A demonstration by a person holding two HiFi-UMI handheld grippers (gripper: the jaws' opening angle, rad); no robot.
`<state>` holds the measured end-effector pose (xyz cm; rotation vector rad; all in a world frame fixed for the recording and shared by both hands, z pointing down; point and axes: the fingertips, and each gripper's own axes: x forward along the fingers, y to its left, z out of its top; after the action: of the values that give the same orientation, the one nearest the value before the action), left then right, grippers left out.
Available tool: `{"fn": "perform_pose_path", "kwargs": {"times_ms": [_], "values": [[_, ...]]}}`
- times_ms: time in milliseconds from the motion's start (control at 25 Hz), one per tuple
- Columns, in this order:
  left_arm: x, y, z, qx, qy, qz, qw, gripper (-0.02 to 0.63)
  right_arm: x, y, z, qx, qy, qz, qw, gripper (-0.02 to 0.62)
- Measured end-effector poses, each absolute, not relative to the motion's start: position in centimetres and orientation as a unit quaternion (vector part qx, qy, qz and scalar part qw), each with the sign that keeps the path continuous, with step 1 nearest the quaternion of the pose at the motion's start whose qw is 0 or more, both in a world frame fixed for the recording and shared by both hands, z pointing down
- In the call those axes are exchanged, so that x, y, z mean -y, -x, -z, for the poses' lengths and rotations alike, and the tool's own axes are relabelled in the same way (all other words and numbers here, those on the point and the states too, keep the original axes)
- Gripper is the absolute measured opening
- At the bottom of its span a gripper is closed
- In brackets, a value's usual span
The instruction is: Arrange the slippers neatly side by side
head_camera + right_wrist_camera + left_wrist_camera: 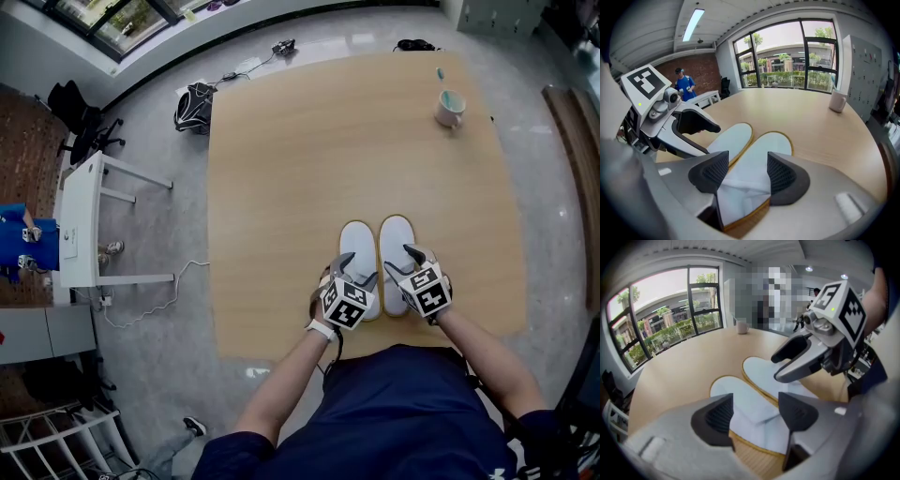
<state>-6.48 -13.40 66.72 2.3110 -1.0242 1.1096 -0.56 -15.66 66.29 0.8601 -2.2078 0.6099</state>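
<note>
Looking down in the head view, finding the left slipper point(359, 246) and right slipper point(397, 242) on the table point(281, 187) near its close edge, side by side, inner edges touching or nearly so, long axes running straight away from the body, toes far. Holding the left gripper point(356, 274) over the left heel end and the right gripper point(405, 264) over the right one, each nearer its own slipper.

Turning to the left gripper view, showing jaws apart, straddling the left slipper's strap end just below, pads seemingly not pressing (hard to rule out a light touch).

Turning to the right gripper view, showing jaws wide apart likewise, with the right slipper beneath and ahead, lengthwise along them.

Judging the pair already aligned, with probably only lifting clear left.
</note>
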Motion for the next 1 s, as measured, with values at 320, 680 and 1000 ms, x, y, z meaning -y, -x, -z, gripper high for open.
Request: {"fn": "perform_pose_path", "kwargs": {"times_ms": [320,680,1000], "values": [[13.5,6.8,-54.6,0.443,-0.849,-0.253,0.138,0.209,15.2,0.9,-56.5,0.886,-0.350,-0.205,0.225,0.229],[13.1,6.6,-50.6,0.469,-0.848,-0.174,0.177,0.005,13.1,1.8,-50.5,0.908,-0.339,-0.208,0.130,0.011],[12.1,4.4,-51.1,0.429,-0.865,-0.189,0.180,0.005,13.4,1.2,-48.8,0.910,-0.349,-0.200,0.103,0.011]]}}
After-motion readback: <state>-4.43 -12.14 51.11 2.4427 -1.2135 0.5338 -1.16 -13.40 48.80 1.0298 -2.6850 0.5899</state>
